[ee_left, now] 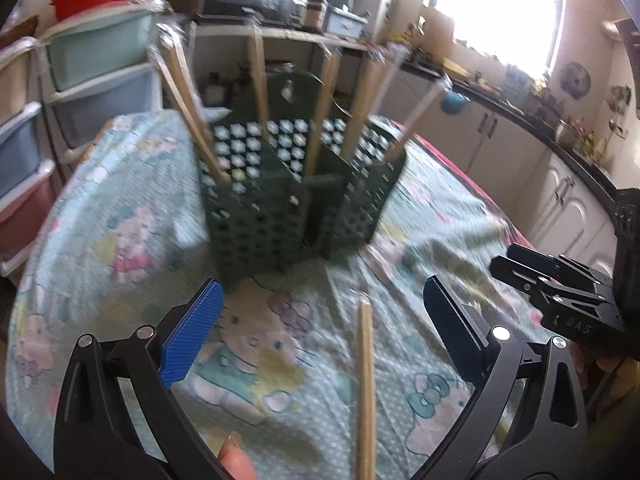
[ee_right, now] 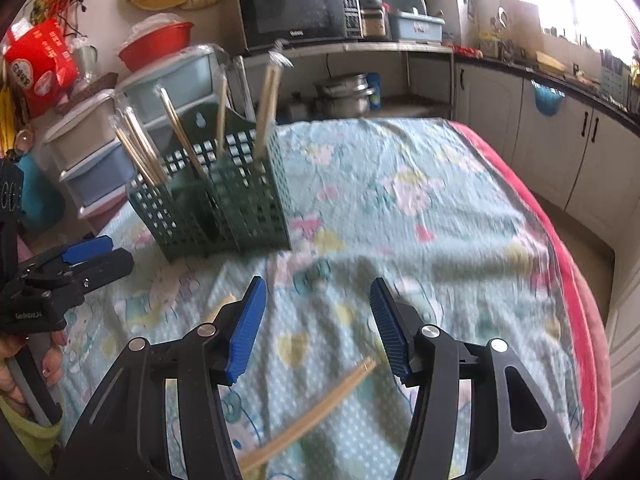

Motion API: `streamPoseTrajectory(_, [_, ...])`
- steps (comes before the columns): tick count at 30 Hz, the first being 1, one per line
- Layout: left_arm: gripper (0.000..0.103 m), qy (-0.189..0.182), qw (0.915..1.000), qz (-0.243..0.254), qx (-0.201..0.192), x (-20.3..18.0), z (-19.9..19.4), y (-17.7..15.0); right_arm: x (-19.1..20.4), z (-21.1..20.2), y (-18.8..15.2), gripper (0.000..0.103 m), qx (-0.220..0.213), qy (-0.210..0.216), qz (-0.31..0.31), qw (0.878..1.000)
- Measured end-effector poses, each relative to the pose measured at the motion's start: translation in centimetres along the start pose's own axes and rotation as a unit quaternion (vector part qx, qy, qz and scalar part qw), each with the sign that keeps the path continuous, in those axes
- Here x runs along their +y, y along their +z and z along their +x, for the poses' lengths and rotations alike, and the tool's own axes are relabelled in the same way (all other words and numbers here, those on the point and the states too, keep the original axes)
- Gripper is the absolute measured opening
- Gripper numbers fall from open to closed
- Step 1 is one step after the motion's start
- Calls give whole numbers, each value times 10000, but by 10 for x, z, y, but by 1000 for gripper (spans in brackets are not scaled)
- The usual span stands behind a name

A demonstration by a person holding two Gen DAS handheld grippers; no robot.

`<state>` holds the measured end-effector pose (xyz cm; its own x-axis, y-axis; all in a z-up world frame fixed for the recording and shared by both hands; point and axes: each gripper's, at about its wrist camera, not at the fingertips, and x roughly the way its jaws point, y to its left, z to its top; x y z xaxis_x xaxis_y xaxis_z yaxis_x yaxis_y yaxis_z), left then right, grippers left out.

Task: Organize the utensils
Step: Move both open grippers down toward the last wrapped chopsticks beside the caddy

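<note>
A dark green perforated utensil basket (ee_left: 296,200) stands on the cartoon-print tablecloth (ee_left: 120,220), with several wrapped wooden chopstick pairs (ee_left: 188,92) upright in it. It also shows in the right wrist view (ee_right: 224,208) at the left. My left gripper (ee_left: 324,316) is open and empty just in front of the basket; a chopstick pair (ee_left: 366,388) lies on the cloth between its fingers. My right gripper (ee_right: 318,308) is open and empty; another chopstick pair (ee_right: 316,408) lies on the cloth below it.
Stacked plastic drawers (ee_left: 80,92) stand left of the table. A microwave (ee_right: 296,12) sits on a shelf behind. White cabinets (ee_right: 560,152) run along the right. The table's red edge (ee_right: 576,280) curves on the right. The other gripper shows at the right (ee_left: 560,292) and at the left (ee_right: 60,272).
</note>
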<state>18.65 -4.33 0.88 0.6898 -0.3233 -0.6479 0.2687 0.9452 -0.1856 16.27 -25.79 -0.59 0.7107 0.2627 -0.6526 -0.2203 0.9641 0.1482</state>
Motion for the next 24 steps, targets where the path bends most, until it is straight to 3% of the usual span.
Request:
streamPoseTrajectory(5, [92, -161, 9993, 159, 311, -12, 18, -9, -11, 5, -13, 52, 195, -33, 162, 9997])
streamPoseTrajectory(13, [68, -484, 9952, 65, 854, -18, 49, -18, -22, 17, -25, 52, 498, -2, 345, 9982])
streamPoseTrajectory(24, [63, -433, 9902, 336, 1288, -37, 88, -14, -37, 41, -39, 50, 908, 137, 727, 9931])
